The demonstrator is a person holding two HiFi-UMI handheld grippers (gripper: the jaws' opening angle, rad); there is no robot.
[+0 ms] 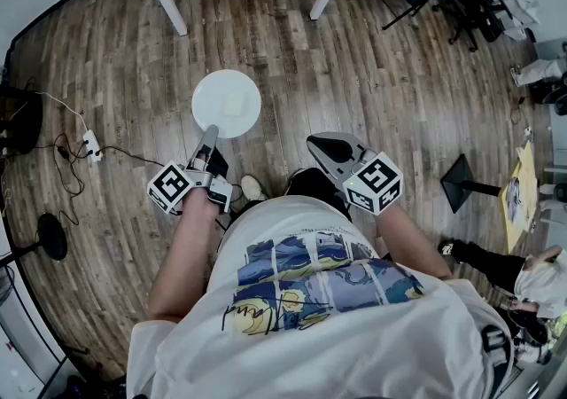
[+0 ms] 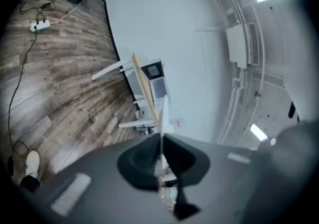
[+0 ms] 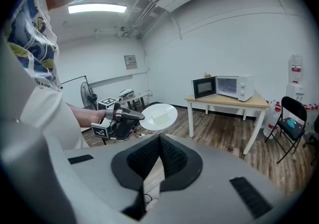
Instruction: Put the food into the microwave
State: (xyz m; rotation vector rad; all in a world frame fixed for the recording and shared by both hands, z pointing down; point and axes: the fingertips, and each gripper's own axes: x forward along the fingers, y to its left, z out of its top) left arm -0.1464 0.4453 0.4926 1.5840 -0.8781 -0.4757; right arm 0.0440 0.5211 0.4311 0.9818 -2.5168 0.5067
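A round white plate (image 1: pixel 227 103) with a pale piece of food (image 1: pixel 236 106) on it is held out level above the wooden floor. My left gripper (image 1: pixel 210 134) is shut on the plate's near rim. In the left gripper view the plate (image 2: pixel 162 116) shows edge-on between the closed jaws. My right gripper (image 1: pixel 314 141) hangs beside it, shut, nothing held. The right gripper view shows the plate (image 3: pixel 159 117), the left gripper (image 3: pixel 133 115) and, further off, a white microwave (image 3: pixel 230 87) with its door (image 3: pixel 204 87) swung open on a wooden table (image 3: pixel 224 101).
The table's white legs (image 1: pixel 168 5) stand ahead at the top. A black folding chair (image 3: pixel 291 121) is right of the table. A power strip with cables (image 1: pixel 91 147) lies on the floor at left, a black stand base (image 1: pixel 462 183) at right. Another person (image 1: pixel 532 286) is at bottom right.
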